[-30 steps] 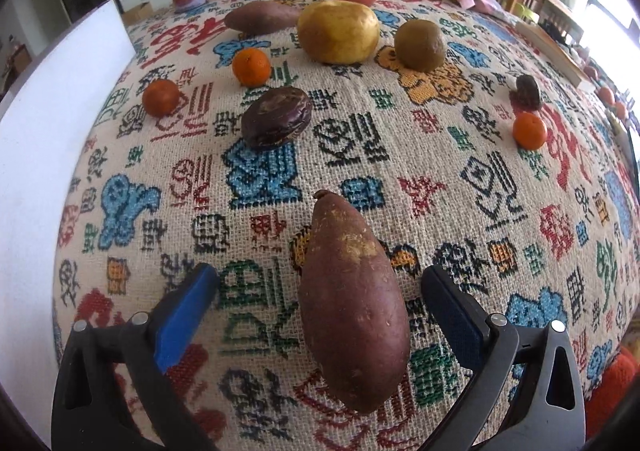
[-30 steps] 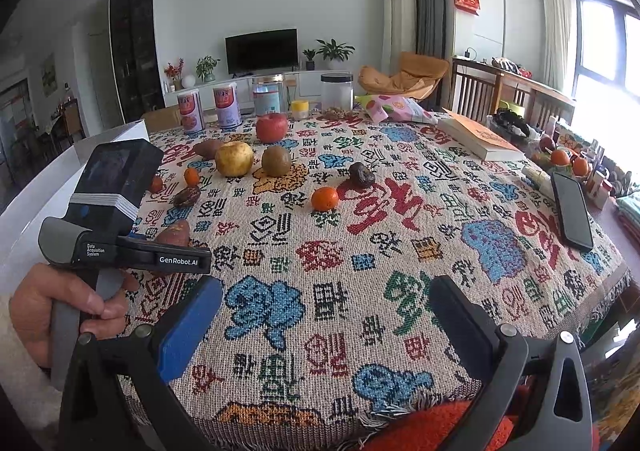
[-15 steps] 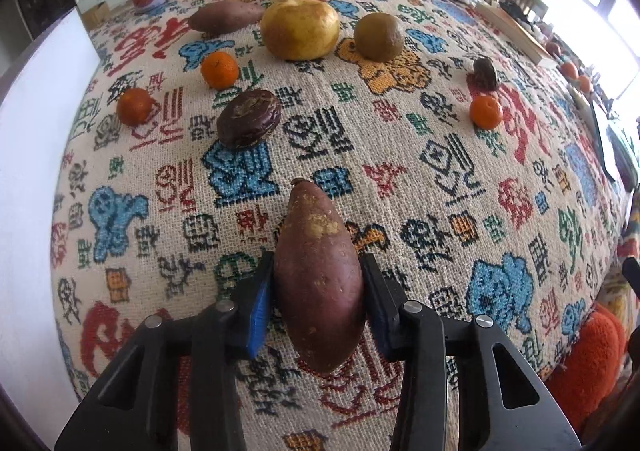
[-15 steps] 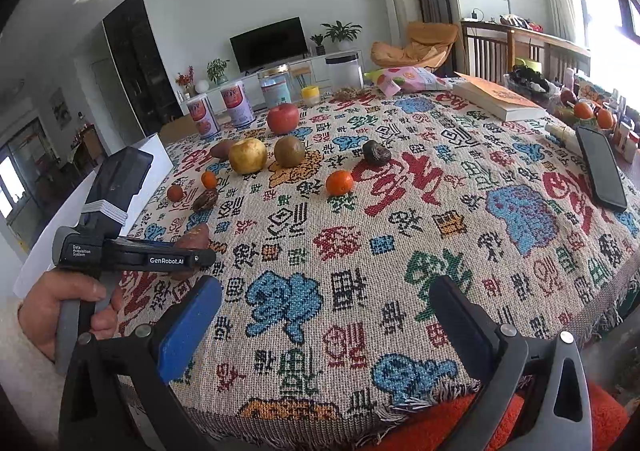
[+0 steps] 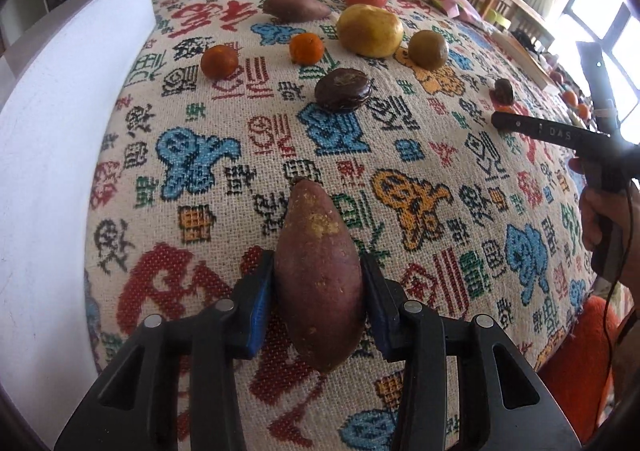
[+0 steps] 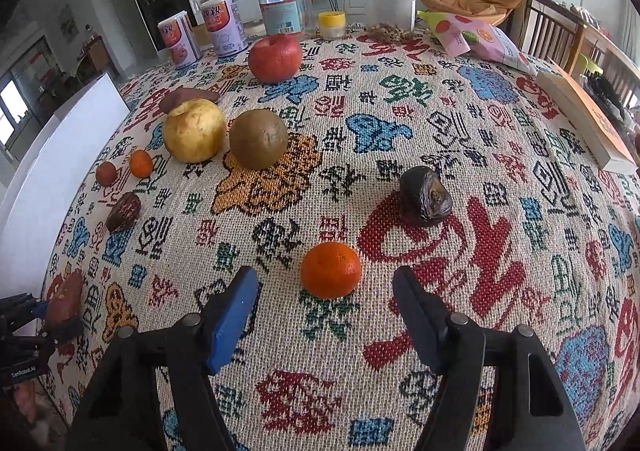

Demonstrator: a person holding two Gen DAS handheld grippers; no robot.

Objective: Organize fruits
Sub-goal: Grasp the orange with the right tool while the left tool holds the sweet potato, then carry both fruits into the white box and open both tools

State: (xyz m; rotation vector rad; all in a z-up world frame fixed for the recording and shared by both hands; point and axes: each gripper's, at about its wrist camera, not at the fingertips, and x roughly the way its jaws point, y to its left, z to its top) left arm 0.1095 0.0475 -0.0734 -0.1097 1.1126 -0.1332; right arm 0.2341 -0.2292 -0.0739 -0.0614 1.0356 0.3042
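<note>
Two grippers, left gripper [image 5: 318,299] clamped on sweet potato [image 5: 319,279] at lower centre, right gripper [image 6: 326,311] spread wide behind tangerine [image 6: 330,270] on table [image 6: 400,131].

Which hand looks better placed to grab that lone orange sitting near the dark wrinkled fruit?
The right. Its tool is open and empty with the orange just ahead of its tips. The left tool is already shut on a sweet potato.

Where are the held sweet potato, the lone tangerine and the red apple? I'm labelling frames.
sweet potato [image 5: 319,275]: left wrist view, mid-body.
tangerine [image 6: 331,269]: right wrist view, centre of peel.
red apple [image 6: 274,58]: right wrist view, front face.
</note>
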